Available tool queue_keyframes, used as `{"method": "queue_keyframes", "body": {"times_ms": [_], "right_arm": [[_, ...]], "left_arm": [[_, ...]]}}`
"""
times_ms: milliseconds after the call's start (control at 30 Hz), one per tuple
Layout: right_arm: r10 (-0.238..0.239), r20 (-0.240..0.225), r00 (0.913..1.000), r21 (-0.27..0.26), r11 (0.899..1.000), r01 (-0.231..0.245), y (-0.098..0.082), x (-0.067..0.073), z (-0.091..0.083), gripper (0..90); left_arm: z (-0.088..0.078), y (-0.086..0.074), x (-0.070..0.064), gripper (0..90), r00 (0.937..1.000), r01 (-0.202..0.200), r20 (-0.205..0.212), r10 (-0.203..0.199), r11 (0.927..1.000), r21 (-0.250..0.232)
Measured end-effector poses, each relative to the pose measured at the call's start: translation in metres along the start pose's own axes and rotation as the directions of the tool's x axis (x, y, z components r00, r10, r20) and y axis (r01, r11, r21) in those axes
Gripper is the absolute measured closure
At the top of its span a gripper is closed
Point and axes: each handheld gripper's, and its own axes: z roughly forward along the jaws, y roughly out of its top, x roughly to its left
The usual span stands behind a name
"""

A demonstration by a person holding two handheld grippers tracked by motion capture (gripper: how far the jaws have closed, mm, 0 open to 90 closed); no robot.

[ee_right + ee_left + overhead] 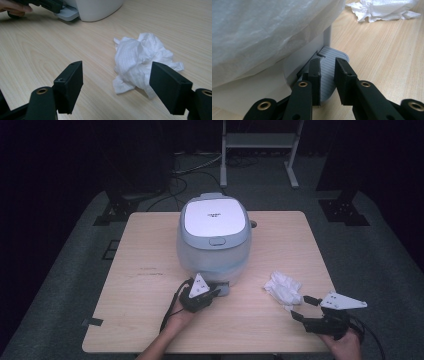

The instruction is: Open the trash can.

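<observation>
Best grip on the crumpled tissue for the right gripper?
Pinch the tall crumpled middle of the tissue, coming from the near table edge where the right gripper already faces it with jaws wide. The centre is bunched high; the thin flaps at the edges lie flat on the table and would likely slip.

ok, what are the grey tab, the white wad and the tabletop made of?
Grey tab: looks like matte moulded plastic, fine ribs across its top. White wad: crumpled tissue or paper towel, soft creases, faint embossed texture. Tabletop: pale wood grain, smooth; probably laminate or veneer, can't tell which.
</observation>
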Motion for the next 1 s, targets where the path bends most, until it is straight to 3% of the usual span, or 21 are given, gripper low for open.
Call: {"method": "queue_keyframes", "body": {"times_ms": [300,667,733,1000], "right_arm": [[0.0,-0.005,1.0,-0.001,1.0,0.0,0.0015,0.0025,0.0005,25.9],[-0.003,-0.005,1.0,0.009,1.0,0.003,0.0019,0.0032,0.002,25.9],[-0.005,-0.005,1.0,0.013,1.0,0.005,0.0019,0.0034,0.003,25.9],[-0.006,0.001,1.0,0.035,0.999,0.006,0.0025,0.0,0.0063,25.9]], "left_arm": [[0.0026,0.0002,-0.0025,80.1,0.9999,-0.012,-0.009,0.013,0.9998,0.018],[0.0086,-0.0005,-0.005,80.2,0.9988,-0.041,-0.024,0.043,0.996,0.08],[0.0093,-0.0006,-0.0044,80.3,0.9997,-0.014,-0.016,0.015,0.997,0.076],[0.0091,-0.0003,-0.0015,80.4,1.0,0.001,-0.006,0.0,0.9965,0.084]]}}
